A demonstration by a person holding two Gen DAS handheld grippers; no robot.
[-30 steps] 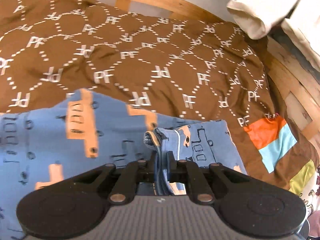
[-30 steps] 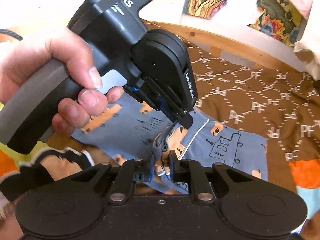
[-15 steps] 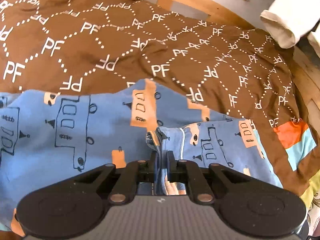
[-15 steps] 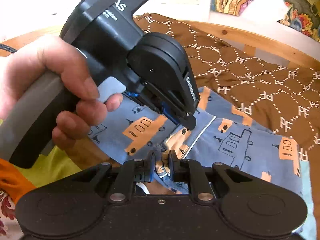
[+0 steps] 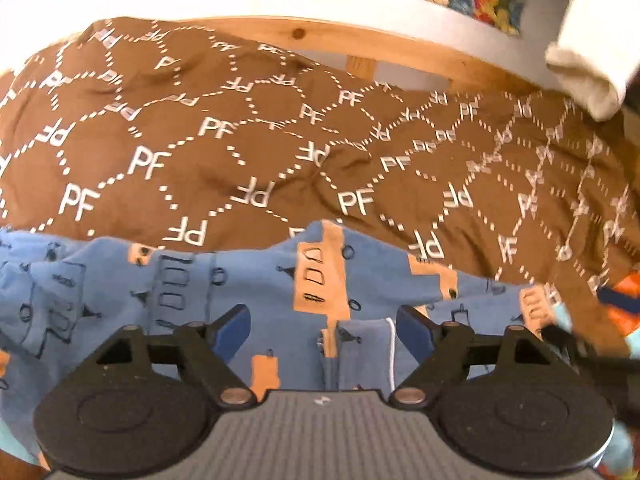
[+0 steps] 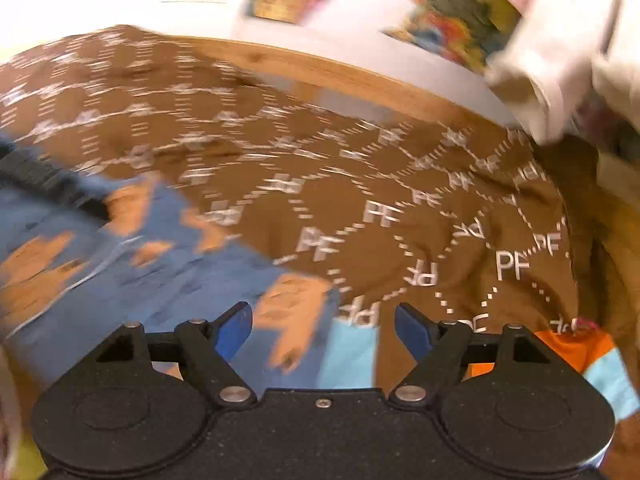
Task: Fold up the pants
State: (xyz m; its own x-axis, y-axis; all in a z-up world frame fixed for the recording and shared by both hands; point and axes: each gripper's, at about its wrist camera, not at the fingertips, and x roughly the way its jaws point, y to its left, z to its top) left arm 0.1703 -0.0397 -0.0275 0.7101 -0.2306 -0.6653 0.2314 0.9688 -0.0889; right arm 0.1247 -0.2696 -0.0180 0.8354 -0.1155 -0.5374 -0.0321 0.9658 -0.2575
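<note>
Brown bedspread (image 5: 248,148), printed with white "PF" letters in dotted hexagons, fills both views and serves as the reference surface; a wooden bed rail (image 5: 400,52) runs along its far edge under a white wall. Blue pants (image 5: 240,280) with orange vehicle print lie spread on the bedspread's near side, a white-piped edge at their near middle seen only in the left wrist view. A cream cloth (image 5: 588,60) hangs above the bedspread's far right corner. Left gripper (image 5: 322,330): fingers spread wide, empty, over the pants. Right gripper (image 6: 323,326): fingers likewise apart, empty, over the pants' right edge (image 6: 296,320); this view is motion-blurred and alone shows an orange-and-turquoise patch (image 6: 576,350).
</note>
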